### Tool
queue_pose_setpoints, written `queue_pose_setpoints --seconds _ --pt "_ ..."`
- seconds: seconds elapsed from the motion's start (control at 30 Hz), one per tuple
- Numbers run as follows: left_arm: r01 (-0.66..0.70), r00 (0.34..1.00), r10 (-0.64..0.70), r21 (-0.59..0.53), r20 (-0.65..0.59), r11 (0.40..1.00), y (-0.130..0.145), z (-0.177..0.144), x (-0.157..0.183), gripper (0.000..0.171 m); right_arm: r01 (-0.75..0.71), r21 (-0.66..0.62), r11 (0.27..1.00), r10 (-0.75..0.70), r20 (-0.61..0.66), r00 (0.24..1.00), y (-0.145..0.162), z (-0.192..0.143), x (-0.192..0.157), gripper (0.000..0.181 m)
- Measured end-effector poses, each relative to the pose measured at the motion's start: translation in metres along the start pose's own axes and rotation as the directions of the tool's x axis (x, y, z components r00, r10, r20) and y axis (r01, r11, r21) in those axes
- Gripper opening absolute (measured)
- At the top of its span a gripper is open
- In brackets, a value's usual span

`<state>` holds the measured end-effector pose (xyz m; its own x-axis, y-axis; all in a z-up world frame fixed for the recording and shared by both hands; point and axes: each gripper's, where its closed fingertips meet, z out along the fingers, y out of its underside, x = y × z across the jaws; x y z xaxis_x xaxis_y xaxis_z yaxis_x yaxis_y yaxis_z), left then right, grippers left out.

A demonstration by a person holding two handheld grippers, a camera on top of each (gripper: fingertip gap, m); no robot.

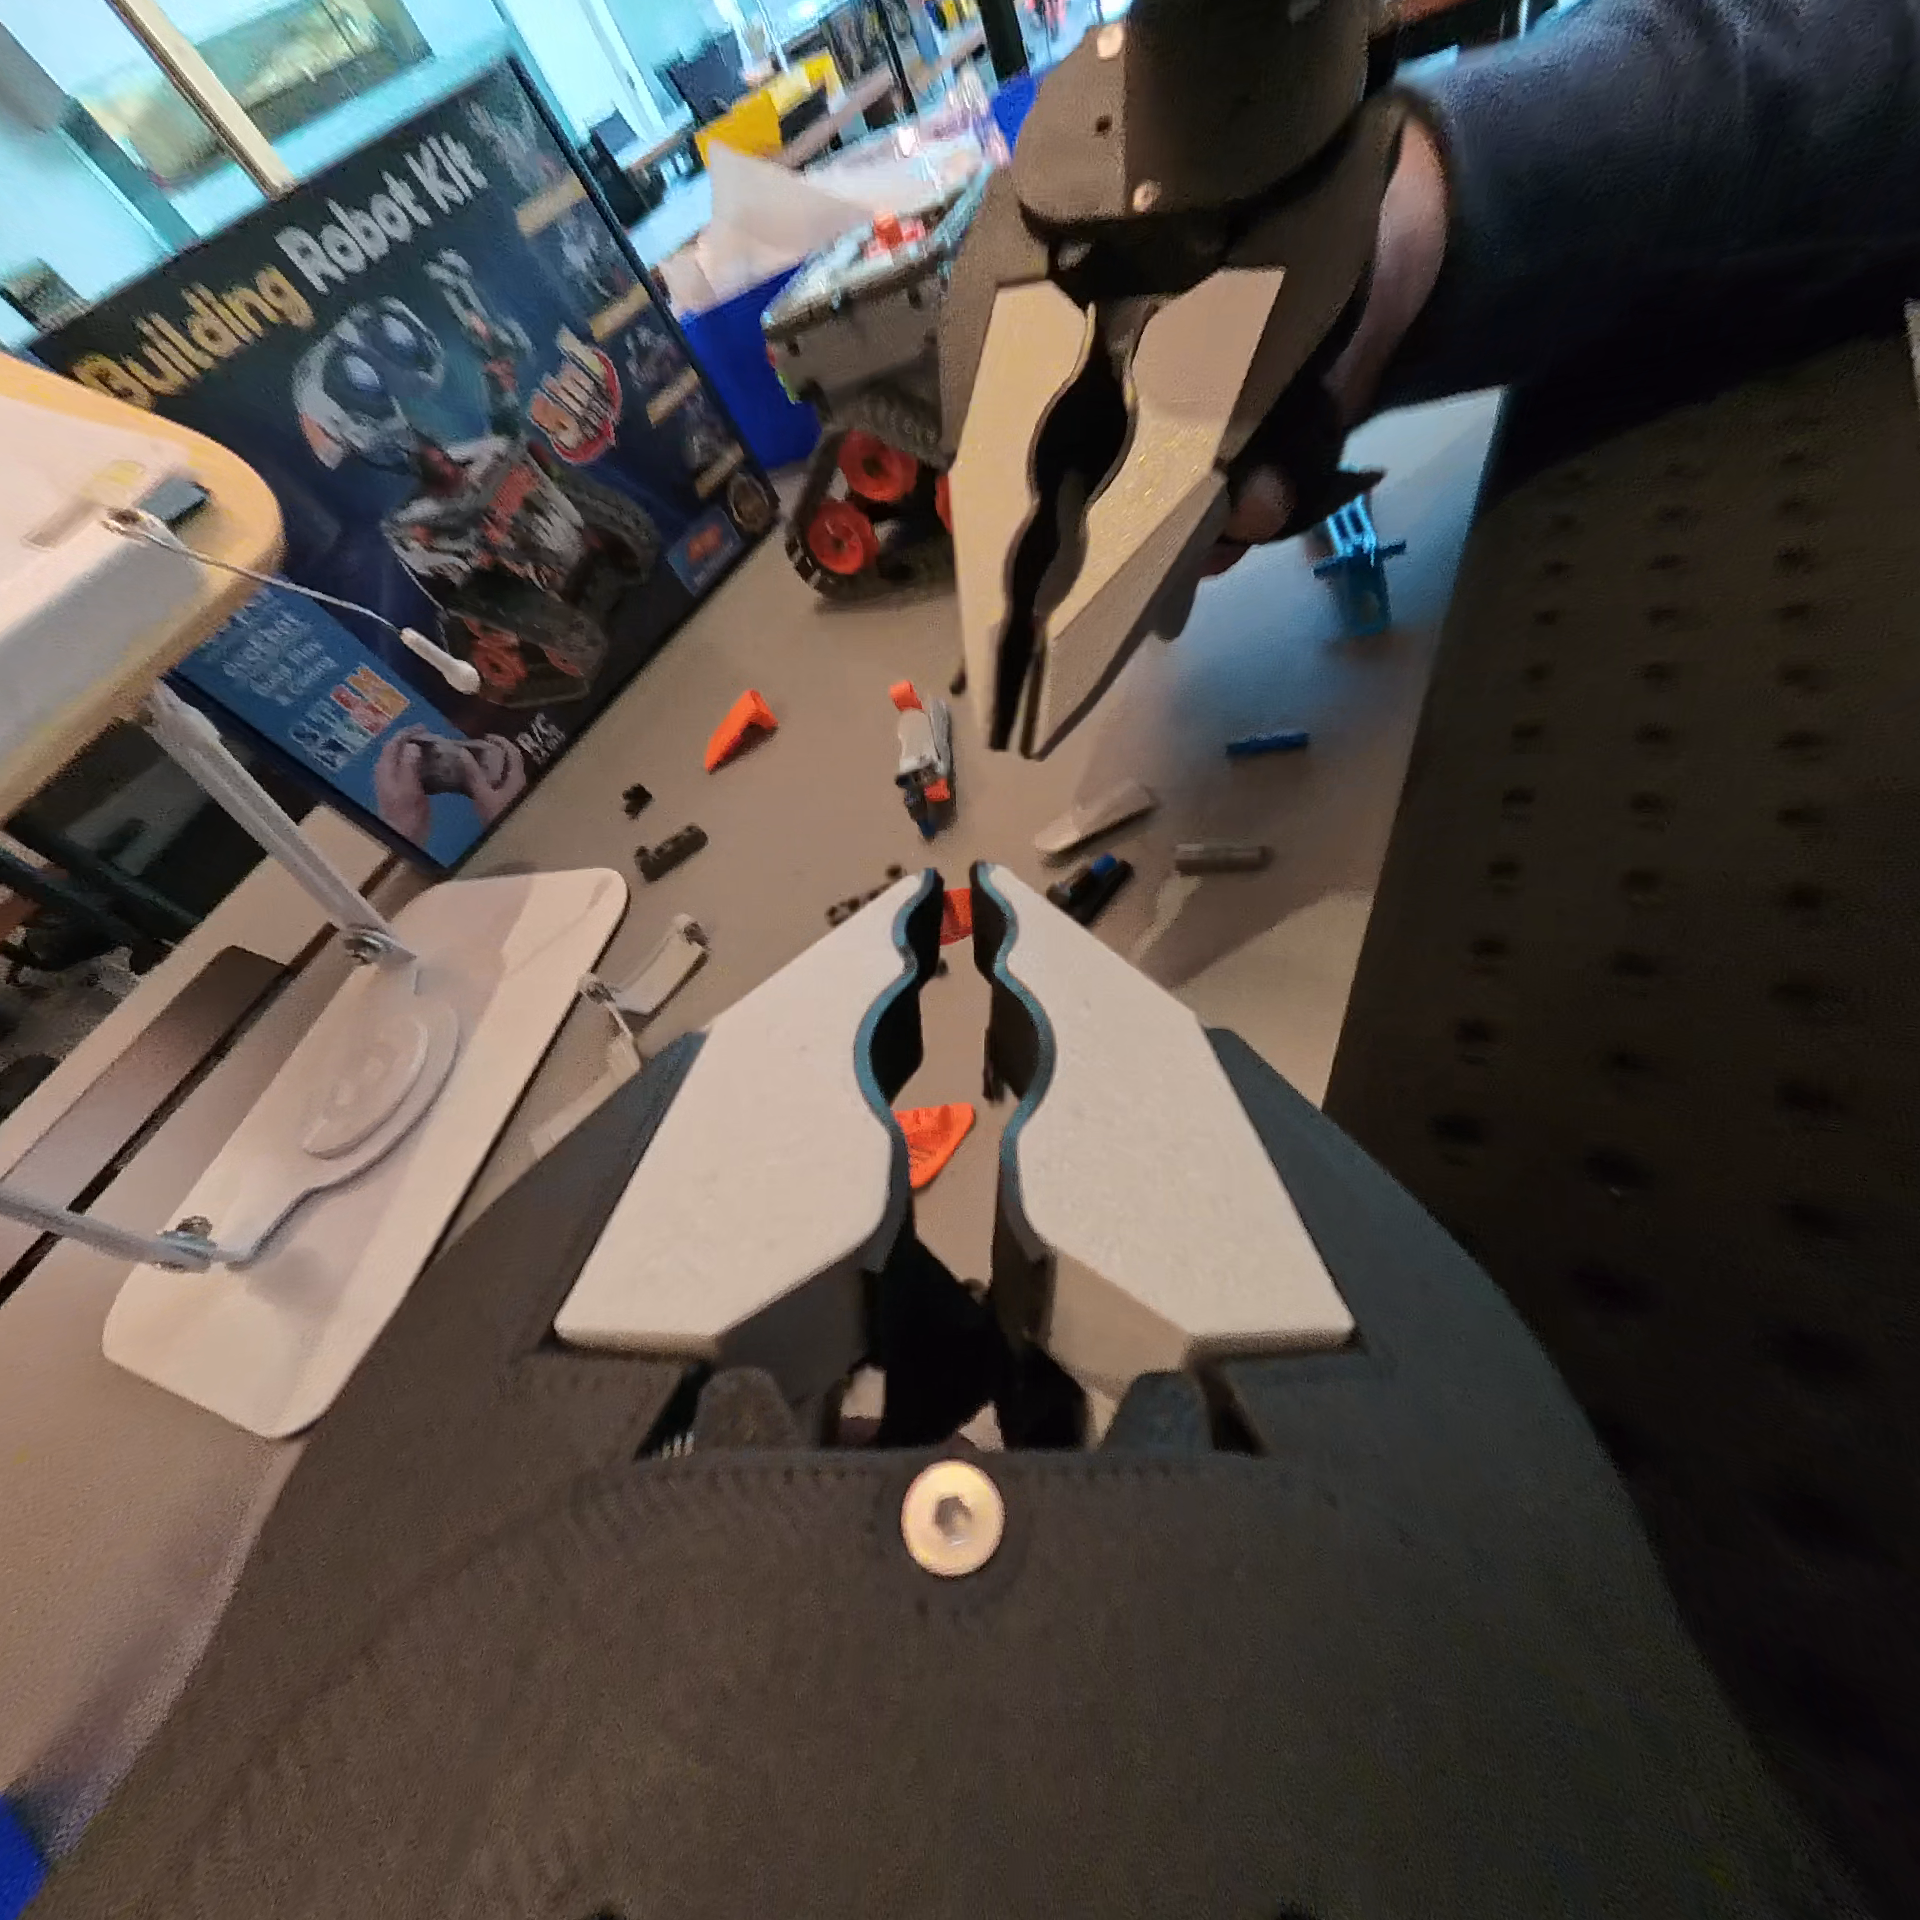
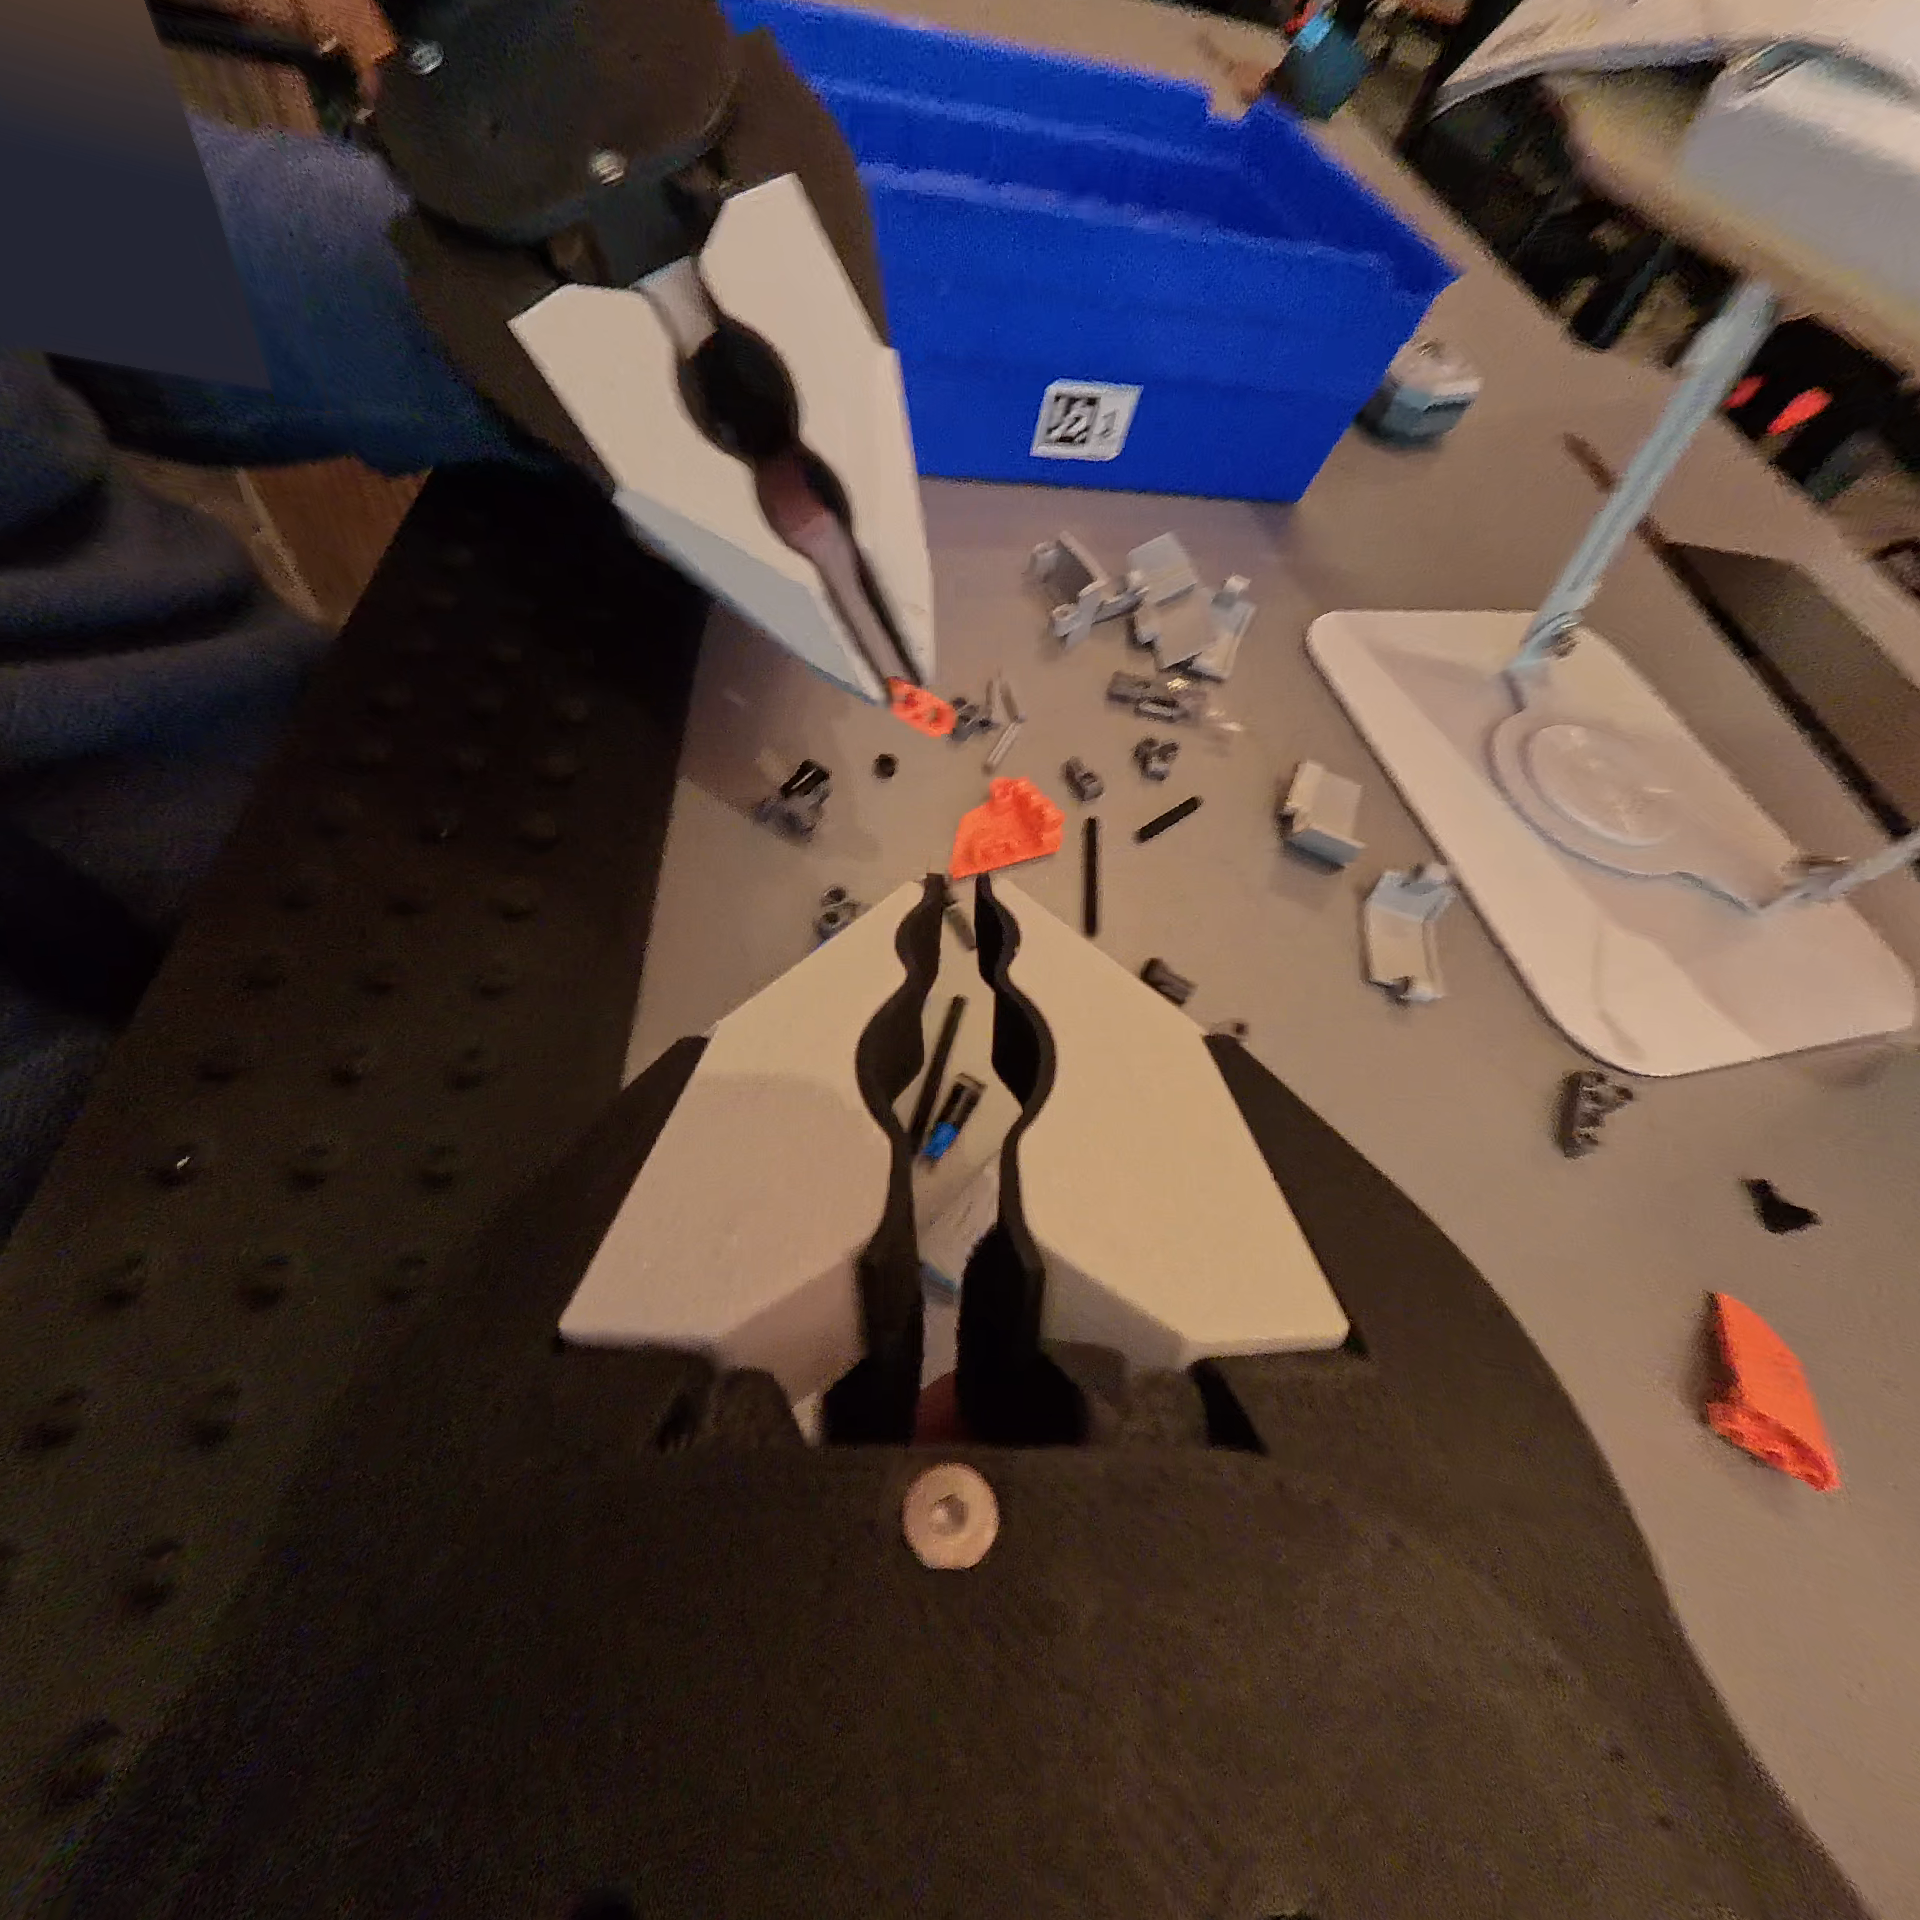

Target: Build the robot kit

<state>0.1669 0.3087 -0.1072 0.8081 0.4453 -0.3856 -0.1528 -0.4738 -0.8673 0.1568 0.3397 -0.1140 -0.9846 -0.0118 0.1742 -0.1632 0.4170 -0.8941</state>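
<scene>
Jaws of the left gripper [image 1: 956,883] drawn nearly together, with a small orange piece [image 2: 920,709] caught at the very tips. Only the tips bear on it, so the hold looks slight. In the right wrist view this gripper slants down to the tabletop [image 2: 1299,1195], beside the black perforated board [image 2: 416,831].

Jaws of the right gripper [image 2: 958,883] likewise almost pressed together, only a thin slit between them and nothing in it. It hangs above the scattered parts. Nearest ahead of its tips is an orange wedge [image 2: 1003,831]. Black pins and grey parts [image 2: 1153,603] lie beyond, a flat orange piece [image 2: 1766,1392] well off to the side.

Around them:
- blue bin [image 2: 1091,260] at the back
- white stand base [image 2: 1610,831]
- a printed box [image 1: 416,468]
- a tracked vehicle with orange wheels [image 1: 873,488]
- a small white, blue and orange assembly [image 1: 923,758] under the right gripper

Hard to make out:
- cannot tell whether the pinched piece rests on the tabletop or is just clear of it
- its shape is mostly covered by the tips
- both views are motion-blurred
- the small black parts are too small to sort
- the stand's top is cut off
</scene>
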Motion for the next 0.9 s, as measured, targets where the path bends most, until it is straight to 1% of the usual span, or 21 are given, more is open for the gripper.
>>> queue_pose_setpoints --seconds 0.03,0.17,0.27,0.37,0.53,0.63,0.67,0.73,0.77,0.9 --pt "-0.011 1.000 0.011 -0.019 -0.011 1.000 0.005 0.001 0.002 0.003 -0.005 -0.026 1.000 0.006 0.037 0.999 0.004 0.003 -0.007 0.004" --pt "-0.039 0.994 0.029 -0.084 -0.109 0.996 0.020 0.002 0.022 0.003 0.010 -0.162 0.987 0.004 0.083 0.997 0.024 0.019 -0.021 0.004" --pt "-0.079 0.990 0.063 -0.125 -0.127 0.989 0.030 0.004 0.026 0.004 -0.002 -0.240 0.971 0.033 0.126 0.991 0.034 0.030 -0.033 0.011" --pt "-0.087 0.989 0.071 -0.125 -0.132 0.988 0.031 0.005 0.027 0.004 0.000 -0.279 0.960 0.039 0.131 0.991 0.039 0.038 -0.039 0.016" --pt "-0.095 0.984 0.071 -0.139 -0.165 0.986 0.036 0.005 0.032 0.004 0.003 -0.376 0.926 0.039 0.104 0.994 0.055 0.044 -0.037 0.010" --pt "-0.100 0.983 0.074 -0.151 -0.169 0.983 0.040 0.006 0.032 0.004 -0.014 -0.377 0.926 0.069 0.133 0.989 0.055 0.044 -0.043 0.005" --pt "-0.099 0.983 0.073 -0.151 -0.171 0.983 0.040 0.006 0.032 0.004 -0.017 -0.376 0.927 0.075 0.142 0.987 0.054 0.045 -0.046 0.005" --pt "-0.099 0.983 0.074 -0.146 -0.166 0.984 0.040 0.006 0.030 0.004 -0.025 -0.351 0.936 0.103 0.207 0.973 0.049 0.045 -0.058 0.007" --pt "-0.095 0.984 0.071 -0.140 -0.166 0.986 0.039 0.005 0.030 0.004 -0.028 -0.349 0.937 0.108 0.211 0.971 0.049 0.045 -0.058 0.008" --pt "-0.081 0.984 0.060 -0.121 -0.170 0.989 0.037 0.004 0.030 0.004 -0.026 -0.329 0.944 0.074 0.136 0.988 0.049 0.039 -0.033 0.009"
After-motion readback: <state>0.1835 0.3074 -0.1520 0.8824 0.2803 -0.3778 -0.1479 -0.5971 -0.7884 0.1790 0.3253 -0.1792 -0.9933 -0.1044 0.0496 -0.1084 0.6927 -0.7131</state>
